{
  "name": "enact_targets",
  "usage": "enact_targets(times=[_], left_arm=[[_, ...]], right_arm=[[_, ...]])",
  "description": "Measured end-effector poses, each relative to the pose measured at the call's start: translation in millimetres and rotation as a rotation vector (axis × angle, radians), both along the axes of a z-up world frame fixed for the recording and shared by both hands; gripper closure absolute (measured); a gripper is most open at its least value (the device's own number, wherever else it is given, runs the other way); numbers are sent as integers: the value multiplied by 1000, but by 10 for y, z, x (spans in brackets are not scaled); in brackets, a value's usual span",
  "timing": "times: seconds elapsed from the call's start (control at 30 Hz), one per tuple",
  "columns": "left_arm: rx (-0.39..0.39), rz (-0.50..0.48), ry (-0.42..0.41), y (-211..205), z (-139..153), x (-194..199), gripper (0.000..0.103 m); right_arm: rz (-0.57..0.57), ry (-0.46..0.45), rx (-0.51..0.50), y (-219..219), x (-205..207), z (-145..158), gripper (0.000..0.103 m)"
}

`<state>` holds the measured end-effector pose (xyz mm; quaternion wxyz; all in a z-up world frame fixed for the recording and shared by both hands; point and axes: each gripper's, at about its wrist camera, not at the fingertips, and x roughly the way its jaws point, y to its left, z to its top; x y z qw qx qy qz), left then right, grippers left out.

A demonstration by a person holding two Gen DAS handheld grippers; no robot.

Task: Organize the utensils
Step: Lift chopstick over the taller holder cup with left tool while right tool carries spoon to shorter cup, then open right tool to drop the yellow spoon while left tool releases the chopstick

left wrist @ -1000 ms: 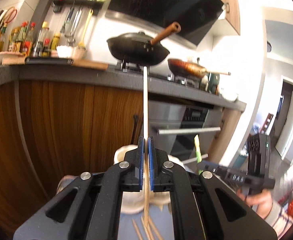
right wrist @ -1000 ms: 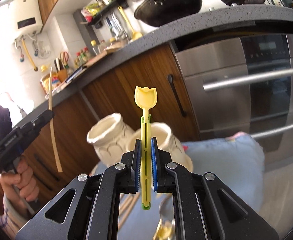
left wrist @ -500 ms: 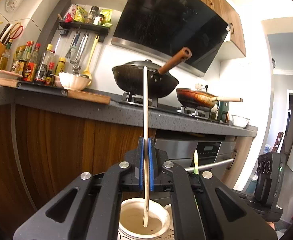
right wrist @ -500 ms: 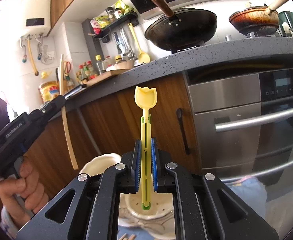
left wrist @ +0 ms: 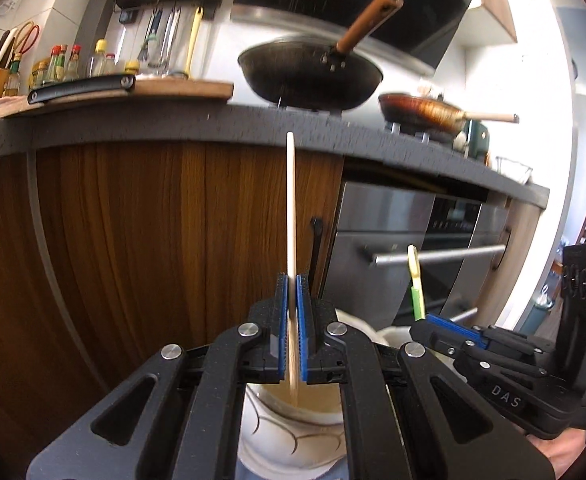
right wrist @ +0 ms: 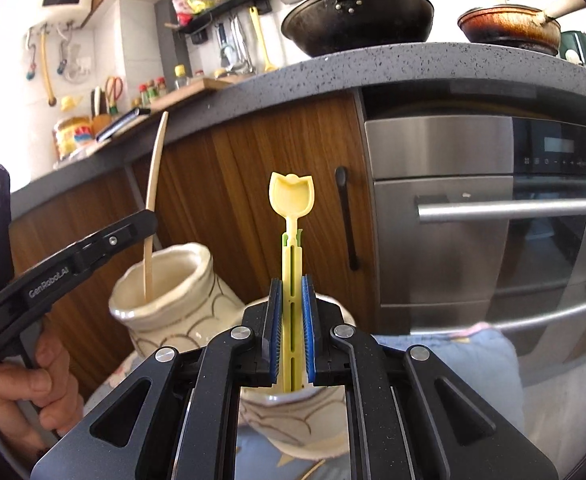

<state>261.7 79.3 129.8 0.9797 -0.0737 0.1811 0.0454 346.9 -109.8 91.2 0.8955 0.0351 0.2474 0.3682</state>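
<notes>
My left gripper (left wrist: 291, 280) is shut on a wooden chopstick (left wrist: 291, 204) held upright, its lower tip inside the mouth of a cream ceramic jar (left wrist: 293, 432). In the right wrist view the same chopstick (right wrist: 155, 184) dips into that left jar (right wrist: 173, 304). My right gripper (right wrist: 291, 284) is shut on a yellow tulip-shaped plastic spoon (right wrist: 291, 196), upright, its lower end in the mouth of a second cream jar (right wrist: 289, 420). The spoon (left wrist: 415, 284) and right gripper also show at the right of the left wrist view.
Both jars stand on a light blue cloth (right wrist: 453, 380) in front of wooden cabinet doors (left wrist: 153, 240) and a steel oven (right wrist: 493, 220). A dark counter (left wrist: 173, 124) above carries a black wok (left wrist: 313, 76), a pan and bottles.
Both grippers have come down over the jars. The chopstick's tip has entered the left jar and the spoon's lower end has entered the right jar.
</notes>
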Motion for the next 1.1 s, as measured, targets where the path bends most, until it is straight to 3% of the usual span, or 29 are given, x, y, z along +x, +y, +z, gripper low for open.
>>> enact_targets(times=[0.37,0.8,0.9,1.0,1.07,1.1], left_arm=[[20,7,114,-19,-99,94,99],[21,9,96,3,-54,50,99],[17,12,92,17,-35,8,97],[4,15,97,41,-29,-25,84],[0,14,93,49,-17,-57,66],[3,16,90,46,-4,-86,64]], right_arm=[[-17,21,-100,97,3,-54,92],[-18,12,-76,22,-25,-13,92],[-15,12,-62,-35,-41,7,79],[-22,7,-61,-87,-67,34,77],[-28,5,-58,-119,-83,59,77],[-31,4,-54,-144,-96,77,76]])
